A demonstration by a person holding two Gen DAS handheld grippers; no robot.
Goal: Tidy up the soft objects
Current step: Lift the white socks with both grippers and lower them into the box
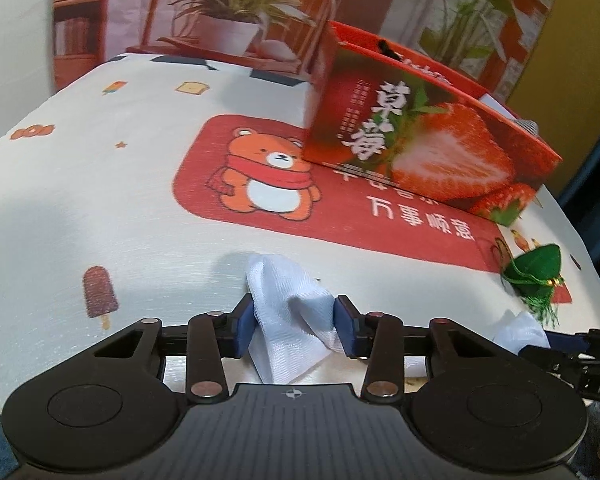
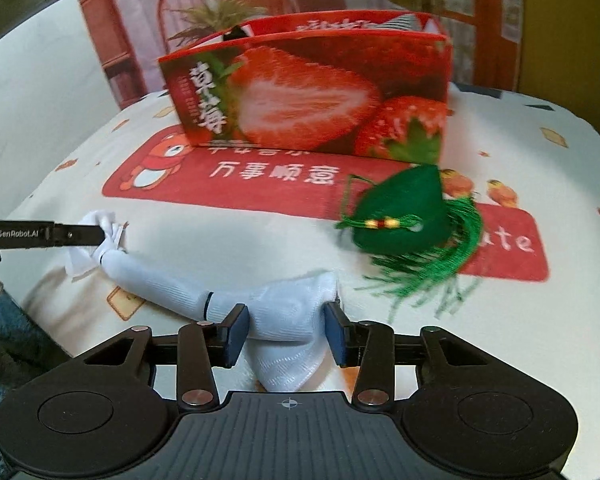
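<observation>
Two claws: both are clamped on one white woven cloth — one at each end of it.
Left claw: its blue pads press a bunched end of the cloth from both sides; the fabric stands up in a peak just ahead of the fingertips and hangs in a fold back toward the claw's body.
Right claw: its blue pads grip the other bunched end; a folded corner droops behind the pads, and a twisted length of cloth runs away to this claw's left, across to the left claw's black finger.
Cloth: it lies along the near edge of the worktop, twisted like a rope between the two claws, resting on the surface in the middle.
Worktop cover: cream printed fabric with small ice lolly and toast pictures, and a red panel showing an orange bear in a red scarf, ahead of both claws.
Green felt pouch with a beaded cord and a tassel of green threads: ahead and to the right of the right claw, apart from the cloth, its tassel spread toward the claw.
Red cardboard box printed with a halved strawberry: upright, open-topped, farther ahead than the pouch — beyond the bear panel's near edge.
Background: a printed backdrop with potted plants and shelves behind the box.
</observation>
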